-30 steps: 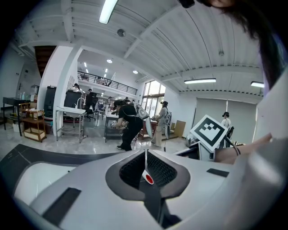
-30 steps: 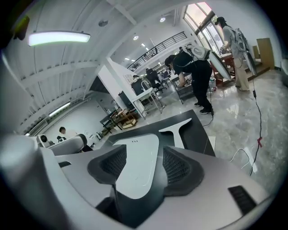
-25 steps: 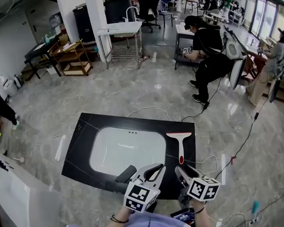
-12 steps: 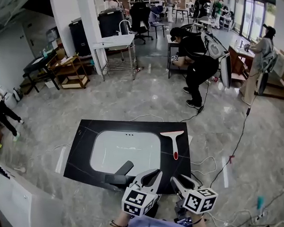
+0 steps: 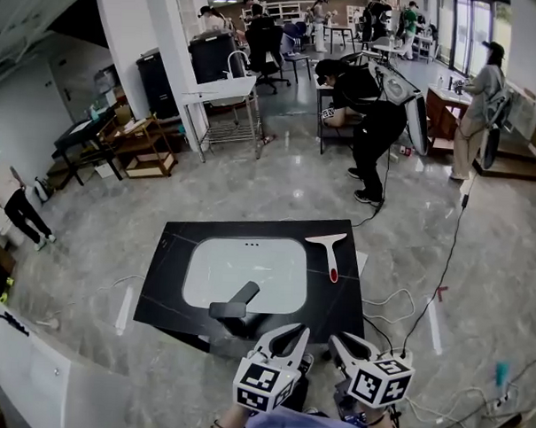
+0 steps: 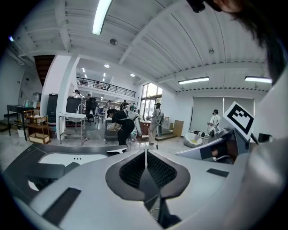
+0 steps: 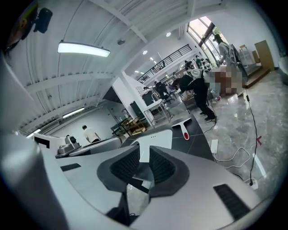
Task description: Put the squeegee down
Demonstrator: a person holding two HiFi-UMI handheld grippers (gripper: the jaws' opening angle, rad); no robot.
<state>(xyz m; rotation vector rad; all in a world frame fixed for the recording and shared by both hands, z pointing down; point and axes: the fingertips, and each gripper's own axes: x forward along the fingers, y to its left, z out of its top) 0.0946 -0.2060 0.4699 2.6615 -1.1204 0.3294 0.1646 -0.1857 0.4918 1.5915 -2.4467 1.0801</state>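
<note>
The squeegee [image 5: 330,251], white blade with a red-tipped handle, lies flat on the black countertop [image 5: 171,293] just right of the white sink basin [image 5: 248,270]. It also shows far ahead in the right gripper view, squeegee [image 7: 183,130]. Both grippers hover at the bottom of the head view, short of the counter's near edge and apart from the squeegee. My left gripper [image 5: 291,330] [image 6: 145,152] is shut with its pads together and nothing in them. My right gripper [image 5: 339,341] [image 7: 144,152] is closing, a narrow gap left, nothing between the pads.
A black faucet handle [image 5: 236,302] lies at the basin's near edge. Cables [image 5: 397,303] and white strips [image 5: 125,307] trail on the marble floor around the counter. A person [image 5: 370,107] bends over a table at the back; shelves [image 5: 134,141] and a steel stand [image 5: 224,96] are behind.
Both grippers have drawn back from the counter toward the body, so the counter sits farther off. The right jaws have narrowed. The squeegee has stayed lying on the counter.
</note>
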